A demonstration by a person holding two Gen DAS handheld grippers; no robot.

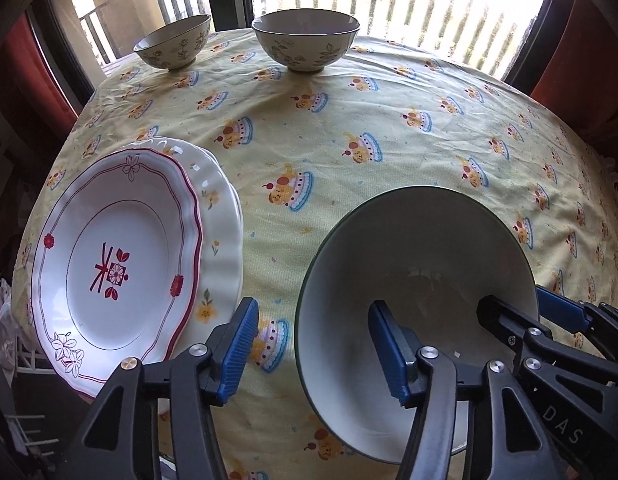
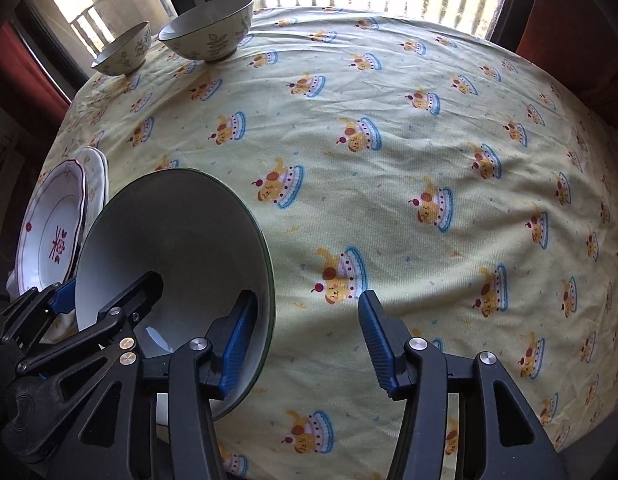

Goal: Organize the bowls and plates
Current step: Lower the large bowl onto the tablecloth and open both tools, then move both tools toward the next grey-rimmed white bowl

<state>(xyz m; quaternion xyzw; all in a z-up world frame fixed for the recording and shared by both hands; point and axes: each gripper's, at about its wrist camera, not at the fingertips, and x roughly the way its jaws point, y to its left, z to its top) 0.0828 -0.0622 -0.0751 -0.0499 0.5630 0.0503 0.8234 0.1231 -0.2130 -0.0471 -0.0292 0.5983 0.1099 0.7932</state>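
A large pale bowl with a green rim (image 1: 417, 256) (image 2: 173, 240) stands near the table's front edge. My left gripper (image 1: 313, 354) is open astride its left rim, one blue pad outside and one inside, neither touching it. My right gripper (image 2: 309, 346) is open astride the opposite rim in the same way. Each gripper shows in the other's view, the right gripper (image 1: 533, 308) and the left gripper (image 2: 105, 294). A red-patterned plate (image 1: 117, 260) (image 2: 53, 232) lies on a white flowered plate (image 1: 221, 232) to the left.
Two small leaf-patterned bowls (image 1: 175, 46) (image 1: 305, 42) stand apart at the far edge by the window, also the smaller bowl (image 2: 123, 50) and the bigger bowl (image 2: 209, 30). A yellow cartoon-print cloth (image 1: 349, 128) covers the table. Something white shows under the big bowl's near side.
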